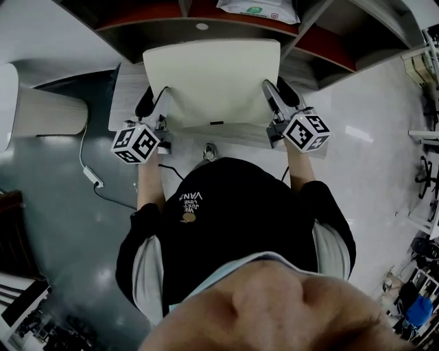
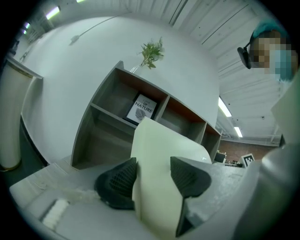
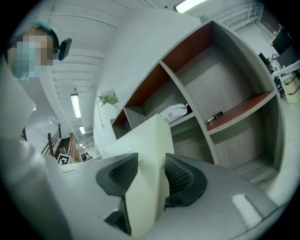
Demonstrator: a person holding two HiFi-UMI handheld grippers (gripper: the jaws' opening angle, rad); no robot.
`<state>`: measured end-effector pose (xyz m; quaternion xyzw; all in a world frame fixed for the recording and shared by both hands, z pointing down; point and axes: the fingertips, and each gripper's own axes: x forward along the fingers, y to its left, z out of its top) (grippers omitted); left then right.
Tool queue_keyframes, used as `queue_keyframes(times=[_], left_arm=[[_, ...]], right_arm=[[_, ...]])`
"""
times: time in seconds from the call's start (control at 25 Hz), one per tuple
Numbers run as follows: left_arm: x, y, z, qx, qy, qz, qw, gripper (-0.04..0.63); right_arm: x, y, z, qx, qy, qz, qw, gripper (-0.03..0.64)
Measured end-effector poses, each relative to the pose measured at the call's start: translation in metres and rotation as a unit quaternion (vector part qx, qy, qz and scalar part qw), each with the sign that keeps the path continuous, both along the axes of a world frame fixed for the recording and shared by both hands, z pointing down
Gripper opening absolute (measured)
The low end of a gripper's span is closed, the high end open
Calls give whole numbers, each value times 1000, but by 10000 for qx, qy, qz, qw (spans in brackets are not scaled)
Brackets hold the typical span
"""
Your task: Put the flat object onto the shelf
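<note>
1. The flat object (image 1: 212, 79), a cream panel, is held roughly level over the worktop (image 1: 125, 96), with its far edge pointing at the shelf (image 3: 243, 108).
2. The left hand-held gripper (image 1: 152, 104) is clenched on the panel's left edge, close to the near-left corner. Both pads are on the panel, one on each face.
3. The right hand-held gripper (image 1: 276, 96) is clenched on the right edge, close to the near-right corner. Its pads press the panel from both sides.
4. The panel covers most of the worktop. A strip shows along the worktop's left edge and a narrow band along its near edge.
5. Whether the panel's underside touches the worktop cannot be told from any view.
6. The panel's far edge sits just short of the shelf front, not inside any compartment.
7. Shelf contents:
   - white pouch (image 1: 259, 7) on a board straight ahead, beyond the far edge
   - pen (image 3: 215, 117) on the reddish board to the right
   - book (image 2: 142, 108) leaning upright in an upper compartment
   - plant (image 2: 151, 50) on top of the shelf
8. The tall lower-left compartment in the left gripper view looks unoccupied.
9. Sides: a ribbed cylinder (image 1: 48, 110) stands on the floor, well apart from the worktop's left edge.
</note>
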<state>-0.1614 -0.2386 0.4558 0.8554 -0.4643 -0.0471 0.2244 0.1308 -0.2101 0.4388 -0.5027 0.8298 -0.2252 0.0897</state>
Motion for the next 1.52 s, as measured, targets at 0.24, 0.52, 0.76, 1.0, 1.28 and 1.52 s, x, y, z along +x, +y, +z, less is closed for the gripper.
queue_keyframes(times=[0.24, 0.52, 0.76, 1.0, 1.28, 1.52], left_arm=[[-3, -6, -31, 395, 78, 31, 9992, 230], [-10, -18, -72, 939, 118, 80, 9955, 229], [-14, -27, -105, 1355, 168, 182, 9905, 229], [-15, -40, -130, 1613, 252, 283, 9862, 227], [-15, -52, -168, 2085, 284, 483, 9764, 227], [-19, -63, -206, 2559, 339, 599, 9642, 225]], right_arm=[[-1, -2, -33, 404, -7, 68, 9992, 164], [-7, -8, -70, 868, -41, 152, 9961, 160], [-13, -10, -102, 1199, -29, 259, 9925, 158], [-15, -15, -123, 1427, -22, 412, 9889, 156], [-16, -17, -152, 1802, -77, 598, 9818, 153], [-21, -22, -182, 2179, -65, 715, 9733, 153]])
